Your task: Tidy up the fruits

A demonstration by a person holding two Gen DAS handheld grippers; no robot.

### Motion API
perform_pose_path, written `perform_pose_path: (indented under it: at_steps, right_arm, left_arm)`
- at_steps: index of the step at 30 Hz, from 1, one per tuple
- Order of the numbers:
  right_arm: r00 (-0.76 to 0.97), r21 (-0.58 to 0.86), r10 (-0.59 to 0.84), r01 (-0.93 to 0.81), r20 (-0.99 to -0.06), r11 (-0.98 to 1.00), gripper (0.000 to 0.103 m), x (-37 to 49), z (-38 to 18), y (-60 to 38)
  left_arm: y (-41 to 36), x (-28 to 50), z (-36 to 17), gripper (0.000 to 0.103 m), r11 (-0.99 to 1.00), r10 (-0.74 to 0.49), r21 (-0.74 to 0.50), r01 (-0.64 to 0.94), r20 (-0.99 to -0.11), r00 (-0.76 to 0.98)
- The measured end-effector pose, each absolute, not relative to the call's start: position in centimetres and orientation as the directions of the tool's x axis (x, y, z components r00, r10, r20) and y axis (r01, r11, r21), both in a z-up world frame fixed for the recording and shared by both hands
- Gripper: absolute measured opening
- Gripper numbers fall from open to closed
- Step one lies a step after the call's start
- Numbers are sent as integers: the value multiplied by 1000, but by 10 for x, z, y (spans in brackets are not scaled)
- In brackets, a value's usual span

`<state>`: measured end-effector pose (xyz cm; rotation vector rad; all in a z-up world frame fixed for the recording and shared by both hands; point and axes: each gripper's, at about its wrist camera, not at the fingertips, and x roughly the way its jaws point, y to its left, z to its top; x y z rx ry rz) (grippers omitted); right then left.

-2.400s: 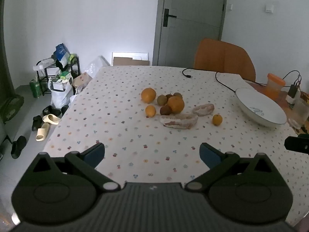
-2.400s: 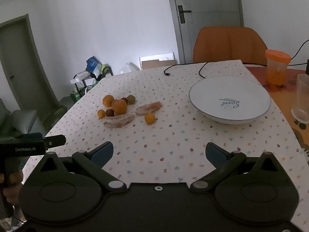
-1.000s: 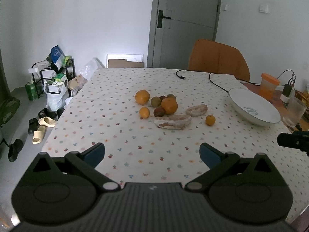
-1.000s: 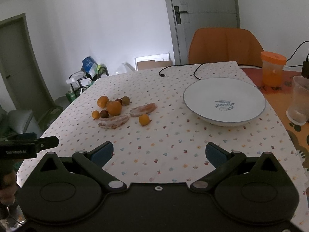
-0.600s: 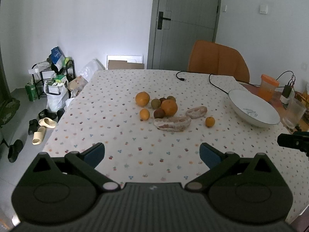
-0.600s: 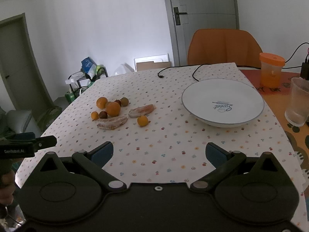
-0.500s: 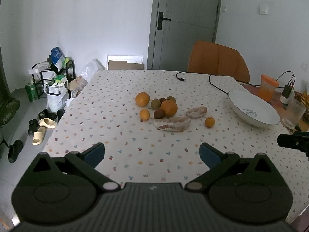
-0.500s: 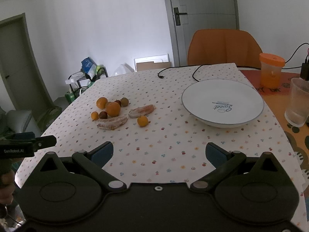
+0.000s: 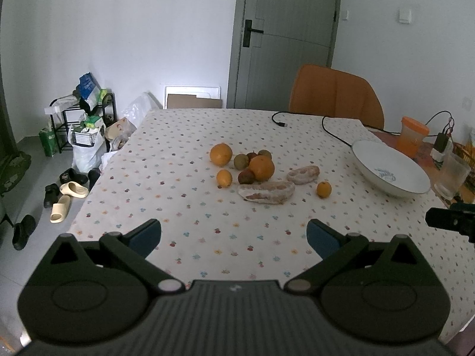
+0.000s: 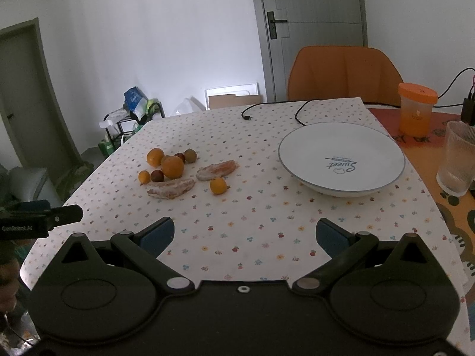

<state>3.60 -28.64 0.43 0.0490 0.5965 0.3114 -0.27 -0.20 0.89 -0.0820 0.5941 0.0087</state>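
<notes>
While bare, white plate [image 10: 341, 160] beside fruits [image 10: 172, 166]

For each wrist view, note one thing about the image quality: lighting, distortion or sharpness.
Left wrist view: dim, flat light; fisheye bends the door frame and darkens the corners; the oranges stay fairly sharp. Right wrist view: same dull light, soft shadow under the white plate, whose printed lettering is readable; the near gripper body is dark, with little detail.

Glossy ceramic plate [image 10: 341, 160] (smooth), matt printed tablecloth [image 10: 252, 231].
</notes>
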Motion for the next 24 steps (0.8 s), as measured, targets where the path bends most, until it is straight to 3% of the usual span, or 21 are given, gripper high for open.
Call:
perform_pose_path:
  at_steps: [24]
  right_arm:
    - [785,104,318,-312,-532,944,103,57,-9,-272]
  left_arm:
    - [16,13,-7,103,991,-26,-121,-50,-555,831]
